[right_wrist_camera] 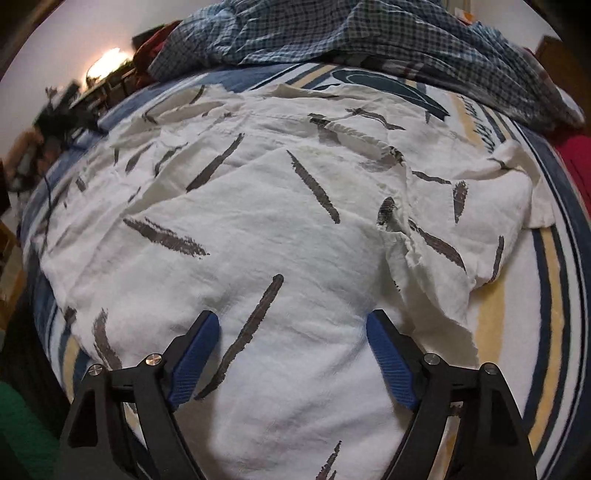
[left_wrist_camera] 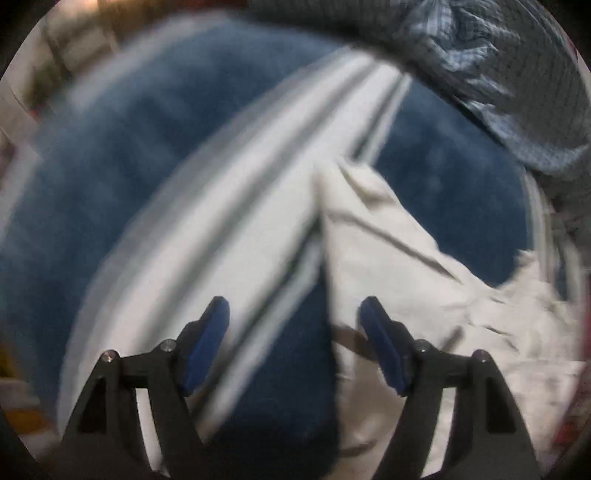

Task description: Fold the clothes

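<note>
Left wrist view: one left gripper (left_wrist_camera: 295, 314) at the bottom, two black arms, two blue pads (left_wrist_camera: 208, 343), pads wide apart with nothing between them. Below and ahead, one blue bed cover (left_wrist_camera: 110, 177) with pale stripes, all very blurry. One white shirt (left_wrist_camera: 388, 258) on the right side of the picture, lying on the cover, with its edge under the right pad; touching or not, cannot tell. One checked blue shirt (left_wrist_camera: 498, 74) bunched up at the top right, past the white one. Dark marks on the white shirt barely seen here, only a few thin lines. Right wrist view: sharp and clear, not blurry. One right gripper (right_wrist_camera: 293, 332) at the bottom, again two black arms and two blue pads (right_wrist_camera: 195, 362), spread wide, holding nothing, right over the near part of the white shirt (right_wrist_camera: 258, 240). White shirt spread out big and wrinkly on the striped bed cover (right_wrist_camera: 546, 295), filling most of the picture, with many dark gray brush marks, too many to count well. One sleeve (right_wrist_camera: 517, 184) sticking out to the right. One checked blue shirt (right_wrist_camera: 369, 33) heaped along the far edge, just behind the white one. Seen only here: yellow stripes on the cover, something red (right_wrist_camera: 576, 166) at the right, something green (right_wrist_camera: 22, 424) at the bottom left, and one bright light (right_wrist_camera: 107, 62) far off on the left.
</note>
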`<state>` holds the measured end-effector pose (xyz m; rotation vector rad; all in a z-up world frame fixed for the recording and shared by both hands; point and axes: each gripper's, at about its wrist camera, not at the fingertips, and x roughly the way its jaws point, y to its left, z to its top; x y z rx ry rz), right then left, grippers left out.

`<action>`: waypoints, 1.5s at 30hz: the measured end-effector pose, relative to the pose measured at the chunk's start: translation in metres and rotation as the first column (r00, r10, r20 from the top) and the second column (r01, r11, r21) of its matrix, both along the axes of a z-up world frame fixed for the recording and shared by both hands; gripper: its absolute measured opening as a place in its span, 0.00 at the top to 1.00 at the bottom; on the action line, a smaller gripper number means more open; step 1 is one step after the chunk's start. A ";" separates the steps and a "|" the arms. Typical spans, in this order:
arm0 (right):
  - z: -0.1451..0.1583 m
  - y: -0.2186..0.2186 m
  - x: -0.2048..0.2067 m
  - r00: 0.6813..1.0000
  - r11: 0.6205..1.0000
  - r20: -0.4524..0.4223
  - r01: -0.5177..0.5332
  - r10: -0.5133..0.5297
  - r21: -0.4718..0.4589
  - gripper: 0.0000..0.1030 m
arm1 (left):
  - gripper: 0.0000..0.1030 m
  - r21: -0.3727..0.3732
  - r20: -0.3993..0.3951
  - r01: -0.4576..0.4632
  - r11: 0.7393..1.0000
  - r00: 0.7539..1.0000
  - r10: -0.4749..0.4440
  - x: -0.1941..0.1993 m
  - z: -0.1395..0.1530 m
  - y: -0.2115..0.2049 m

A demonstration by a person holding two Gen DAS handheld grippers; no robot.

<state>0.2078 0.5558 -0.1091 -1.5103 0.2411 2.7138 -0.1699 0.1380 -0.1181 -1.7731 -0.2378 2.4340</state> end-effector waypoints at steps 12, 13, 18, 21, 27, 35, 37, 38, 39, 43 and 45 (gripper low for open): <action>-0.001 0.004 -0.003 1.000 0.999 -0.008 0.023 -0.023 -0.035 0.14 | 0.98 -0.077 -0.260 0.204 0.976 0.941 -0.217 0.039 0.095 0.066; -0.001 0.004 -0.003 1.000 0.999 -0.009 0.020 -0.020 -0.037 0.14 | 0.98 -0.180 -0.298 0.258 0.949 0.905 -0.303 0.056 0.105 0.092; -0.002 0.002 -0.003 1.000 0.999 -0.014 0.019 -0.019 -0.031 0.12 | 0.83 -0.508 -0.200 0.541 0.670 0.683 -0.703 0.164 0.082 0.218; -0.001 0.002 -0.003 1.000 0.999 -0.010 0.024 -0.025 -0.036 0.12 | 0.62 -0.505 -0.184 0.566 0.652 0.667 -0.722 0.201 0.066 0.221; -0.001 0.001 -0.004 1.000 1.000 0.006 0.013 -0.013 -0.027 0.12 | 0.48 -0.279 -0.235 0.361 0.890 0.873 -0.428 0.166 0.088 0.108; 0.059 0.008 -0.033 0.992 0.984 -0.114 0.037 -0.057 -0.175 0.12 | 0.52 -0.112 -0.149 0.308 0.945 0.935 -0.322 0.108 0.050 0.084; 0.076 -0.002 -0.064 0.991 0.983 -0.134 0.002 -0.027 -0.185 0.12 | 0.51 -0.005 -0.126 0.313 0.950 0.942 -0.312 0.110 0.034 0.087; 0.084 -0.007 -0.081 0.991 0.982 -0.136 -0.015 -0.011 -0.189 0.12 | 0.54 0.005 -0.146 0.335 0.942 0.932 -0.331 0.114 0.030 0.093; 0.091 -0.013 -0.099 0.991 0.981 -0.137 -0.032 0.006 -0.192 0.12 | 0.54 -0.012 -0.181 0.369 0.930 0.913 -0.365 0.120 0.028 0.100; 0.100 -0.036 -0.151 0.989 0.971 -0.119 -0.107 0.082 -0.215 0.12 | 0.52 0.016 -0.276 0.606 0.795 0.767 -0.580 0.171 0.032 0.126; 0.102 -0.049 -0.173 0.988 0.960 -0.102 -0.140 0.118 -0.241 0.12 | 0.53 -0.012 -0.237 0.715 0.699 0.677 -0.697 0.201 0.021 0.138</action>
